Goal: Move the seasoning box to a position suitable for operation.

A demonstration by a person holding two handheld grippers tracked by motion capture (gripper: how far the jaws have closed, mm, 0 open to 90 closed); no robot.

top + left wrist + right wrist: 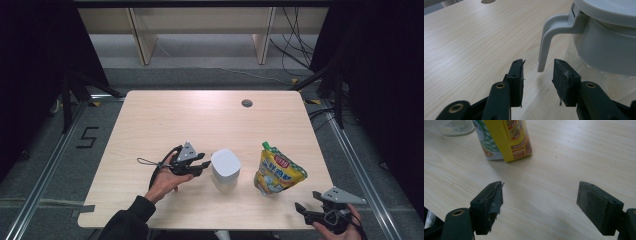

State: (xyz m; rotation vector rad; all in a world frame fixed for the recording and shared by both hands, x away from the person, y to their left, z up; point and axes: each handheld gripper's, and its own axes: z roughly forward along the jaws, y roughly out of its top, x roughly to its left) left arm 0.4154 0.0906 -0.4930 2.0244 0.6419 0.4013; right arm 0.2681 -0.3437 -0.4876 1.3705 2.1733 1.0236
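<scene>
A clear jug [225, 171] with a pale grey lid stands near the table's middle front. In the left gripper view its grey handle [547, 40] hangs down just ahead of the gap between the jaws, below the lid [609, 10]. My left gripper [205, 164] [538, 66] is open, its tips close to the handle without holding it. A yellow stand-up pouch [277, 173] [507, 140] with a green cap stands to the right of the jug. My right gripper [301, 208] [540, 187] is wide open at the front right corner, short of the pouch, with nothing between its fingers.
The wooden table [165, 120] has a round cable hole [246, 103] near its far edge. The jug's glass base [454, 126] shows at the top left of the right gripper view. Shelf legs and cables lie on the floor beyond the table.
</scene>
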